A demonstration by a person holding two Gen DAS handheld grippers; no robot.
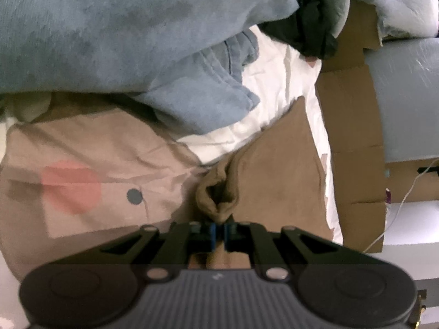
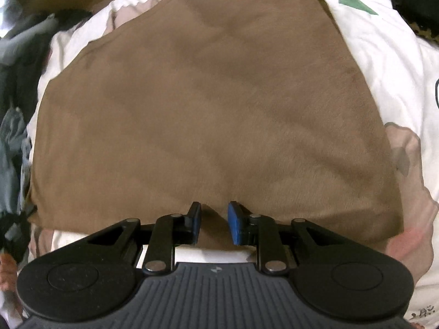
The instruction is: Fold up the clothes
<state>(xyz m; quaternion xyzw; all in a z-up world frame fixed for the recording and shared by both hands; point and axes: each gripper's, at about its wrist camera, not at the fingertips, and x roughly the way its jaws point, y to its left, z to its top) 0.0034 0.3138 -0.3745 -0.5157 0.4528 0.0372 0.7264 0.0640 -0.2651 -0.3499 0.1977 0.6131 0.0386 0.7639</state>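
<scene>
The left gripper (image 1: 218, 233) pinches the brown garment's (image 2: 214, 104) bunched corner; the right gripper (image 2: 214, 223) hangs narrowly parted at its near edge (fabric stretches ahead).

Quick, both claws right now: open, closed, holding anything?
Left claw: closed, pinching a bunched edge of the brown garment.
Right claw: open over the brown garment's near edge, pads apart, gripping nothing.
</scene>
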